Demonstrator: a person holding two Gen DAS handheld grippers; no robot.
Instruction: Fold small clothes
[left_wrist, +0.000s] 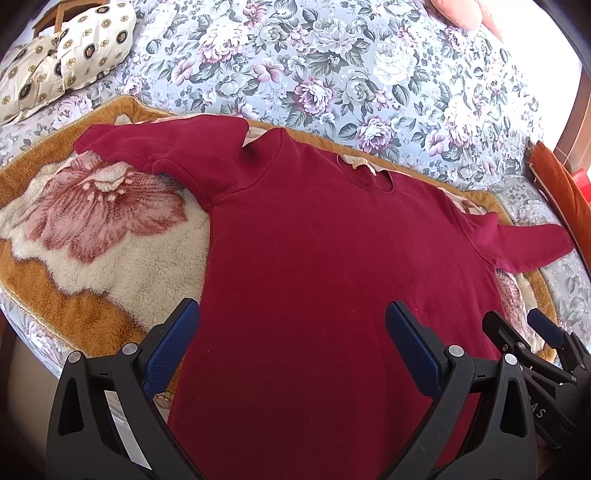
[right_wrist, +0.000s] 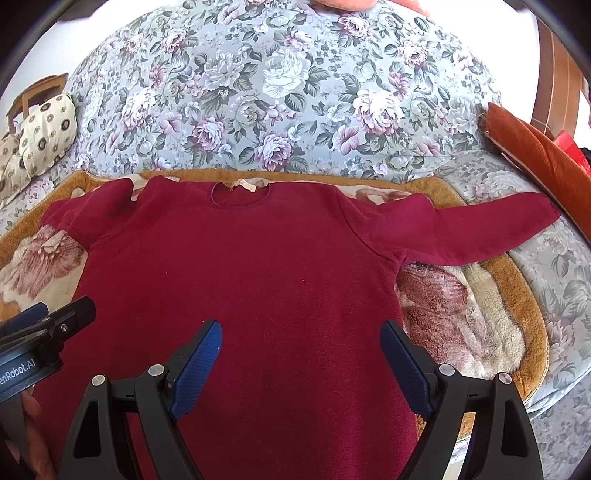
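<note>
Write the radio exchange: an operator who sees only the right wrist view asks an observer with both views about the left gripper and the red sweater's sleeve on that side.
Operator: I see the left gripper only from the side. Is it open?
Observer: Yes. The left gripper is wide open and holds nothing. It straddles the side edge of the red sweater.
Operator: The sleeve on that side looks squashed here. How does it lie?
Observer: The sleeve stretches out over the fleece blanket. Its cuff lies near the blanket's brown border.
</note>
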